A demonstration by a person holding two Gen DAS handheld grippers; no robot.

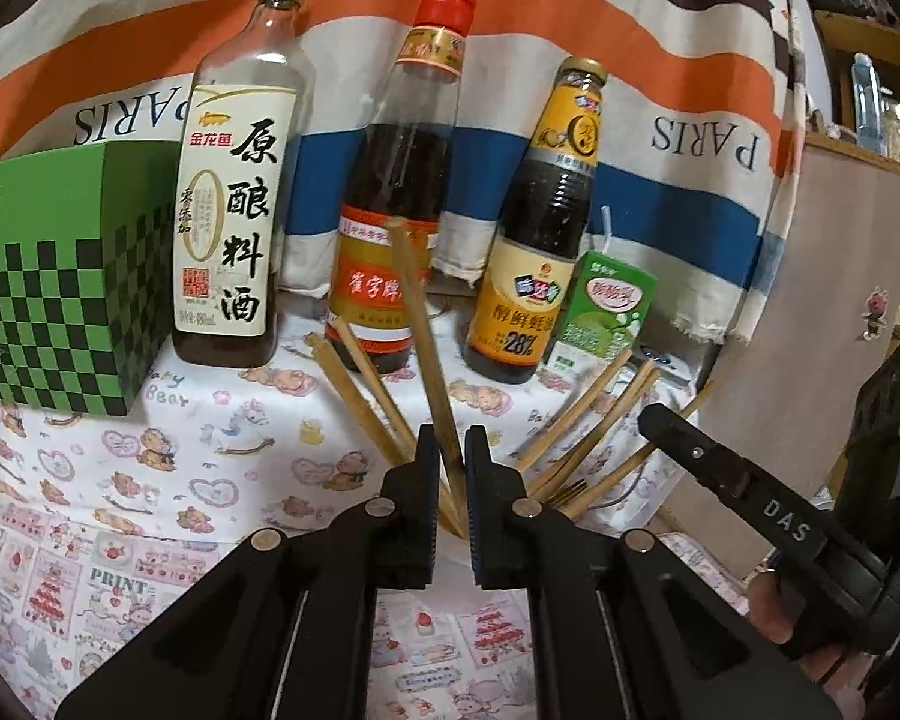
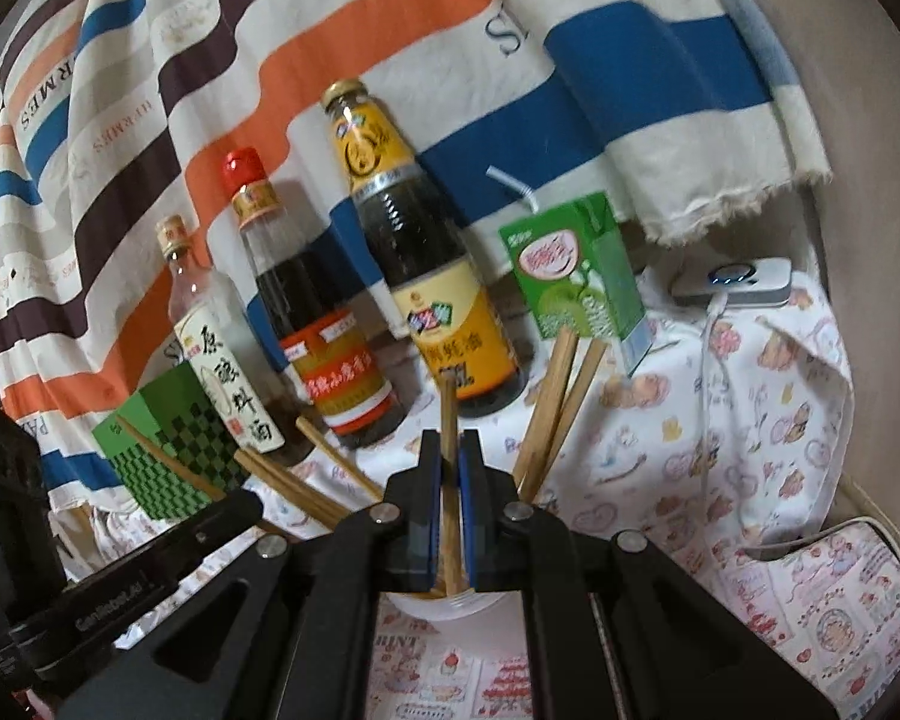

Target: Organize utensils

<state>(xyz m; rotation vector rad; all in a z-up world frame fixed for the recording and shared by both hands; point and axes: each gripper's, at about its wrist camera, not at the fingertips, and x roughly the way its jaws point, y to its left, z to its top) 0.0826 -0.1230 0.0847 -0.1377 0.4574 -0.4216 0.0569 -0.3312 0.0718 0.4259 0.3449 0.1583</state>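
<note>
My left gripper [image 1: 451,438] is shut on a wooden chopstick [image 1: 417,312] that rises tilted to the left in front of the bottles. More chopsticks [image 1: 594,414] fan out to both sides behind its fingers. My right gripper [image 2: 450,441] is shut on another chopstick [image 2: 448,402], which stands nearly upright. Under it shows the rim of a white cup [image 2: 444,606] that holds several chopsticks [image 2: 549,402]. Each gripper shows in the other's view: the right gripper [image 1: 654,420] at right, the left gripper [image 2: 234,507] at lower left with its chopstick [image 2: 162,456].
Behind the cup stand a clear cooking-wine bottle [image 1: 234,228], a red-capped dark bottle [image 1: 402,192] and a yellow-labelled sauce bottle [image 1: 540,252]. A green checkered box [image 1: 60,300] is at left, a green drink carton [image 2: 582,276] and a white device with cable [image 2: 738,279] at right. Striped cloth [image 2: 330,48] hangs behind.
</note>
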